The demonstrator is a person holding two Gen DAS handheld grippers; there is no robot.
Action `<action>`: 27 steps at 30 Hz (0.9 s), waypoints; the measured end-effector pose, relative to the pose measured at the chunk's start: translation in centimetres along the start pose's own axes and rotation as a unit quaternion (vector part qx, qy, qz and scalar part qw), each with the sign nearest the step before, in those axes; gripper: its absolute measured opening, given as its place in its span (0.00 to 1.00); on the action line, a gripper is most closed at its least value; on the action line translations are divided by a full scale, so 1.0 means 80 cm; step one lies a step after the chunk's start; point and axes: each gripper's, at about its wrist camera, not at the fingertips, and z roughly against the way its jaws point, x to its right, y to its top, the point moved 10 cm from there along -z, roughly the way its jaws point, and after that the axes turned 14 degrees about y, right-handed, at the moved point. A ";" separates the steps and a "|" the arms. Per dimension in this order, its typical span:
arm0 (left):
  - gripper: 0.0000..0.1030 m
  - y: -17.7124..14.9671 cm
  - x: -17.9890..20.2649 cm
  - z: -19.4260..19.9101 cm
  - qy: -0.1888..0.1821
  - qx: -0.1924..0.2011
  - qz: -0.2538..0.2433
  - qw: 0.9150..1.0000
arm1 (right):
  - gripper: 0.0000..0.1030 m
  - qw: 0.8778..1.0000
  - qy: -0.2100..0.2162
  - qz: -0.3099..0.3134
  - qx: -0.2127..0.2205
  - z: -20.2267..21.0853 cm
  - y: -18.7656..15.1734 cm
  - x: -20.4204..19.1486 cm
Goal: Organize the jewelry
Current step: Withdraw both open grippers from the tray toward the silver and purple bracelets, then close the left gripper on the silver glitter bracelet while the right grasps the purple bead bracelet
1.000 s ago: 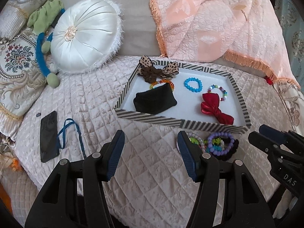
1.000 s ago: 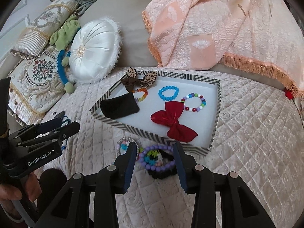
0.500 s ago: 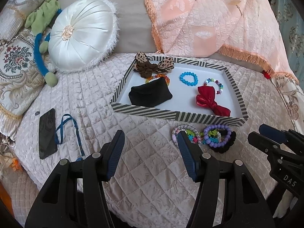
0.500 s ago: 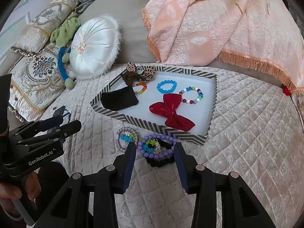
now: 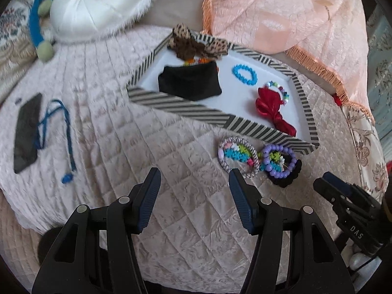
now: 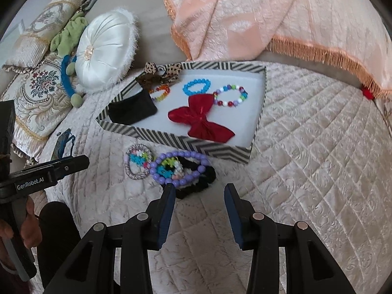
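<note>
Right gripper (image 6: pixel 199 197): fingers spread wide and holding nothing, hovering low over the quilted cover (image 6: pixel 306 171), the left fingertip just beside the purple bead bracelet (image 6: pixel 180 169).
Left gripper (image 5: pixel 194 183): fingers also spread wide and empty, above bare quilt, with the loose pile ahead and to its right.
Change: over the last second both cameras have drawn back and tilted, so the pile that sat between the right fingers a second ago now lies just beyond and left of them; nothing in the pile has moved.
Meaning: no grasp has been made yet; I judge the right gripper is lining up again for a first pick from the pile.
Loose pile: the purple bead bracelet lies on a black scrunchie (image 6: pixel 203 181), touching a grey woven ring (image 6: pixel 137 163) that holds bright clips; all sit on the quilt just outside the near wall of the striped tray (image 6: pixel 171 138).
Tray contents: a red bow (image 6: pixel 199 120), a black pouch (image 6: pixel 132 109), a blue bead bracelet (image 6: pixel 197 86), a mixed bead bracelet (image 6: pixel 230 95), a rainbow bracelet (image 6: pixel 160 92) and a leopard bow (image 6: pixel 159 73) on the far rim.
Writing: "GenRobot.AI" on the left gripper's body in the right view; "DAS" on the right gripper's body in the left view.
Far left: a dark phone (image 5: pixel 25 132) with a blue cord (image 5: pixel 66 132).
</note>
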 end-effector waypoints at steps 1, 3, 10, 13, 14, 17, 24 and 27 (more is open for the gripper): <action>0.56 -0.001 0.001 -0.004 -0.003 -0.006 0.002 1.000 | 0.38 1.000 0.006 0.001 -0.001 -0.003 -0.001 0.001; 0.56 -0.004 0.005 -0.012 -0.010 -0.017 0.004 1.000 | 0.38 1.000 0.010 -0.001 -0.003 -0.009 -0.001 0.004; 0.56 -0.001 0.021 -0.037 -0.022 -0.044 0.017 0.999 | 0.31 1.000 0.021 -0.019 -0.007 -0.029 0.013 0.026; 0.56 0.004 0.029 -0.046 -0.020 -0.046 0.015 0.999 | 0.27 1.000 0.018 -0.002 -0.020 -0.042 0.023 0.027; 0.56 0.005 0.031 -0.049 -0.018 -0.046 0.012 0.999 | 0.26 1.000 0.020 0.000 -0.024 -0.046 0.027 0.028; 0.56 0.006 0.040 -0.059 -0.013 -0.051 0.005 0.999 | 0.26 0.999 0.031 -0.003 -0.039 -0.062 0.035 0.032; 0.51 0.015 0.055 -0.070 0.000 -0.039 -0.009 0.999 | 0.14 0.997 0.049 -0.003 -0.067 -0.092 0.034 0.038; 0.19 0.014 0.055 -0.072 0.020 -0.032 -0.031 0.999 | 0.13 0.996 0.060 -0.003 -0.058 -0.082 0.037 0.034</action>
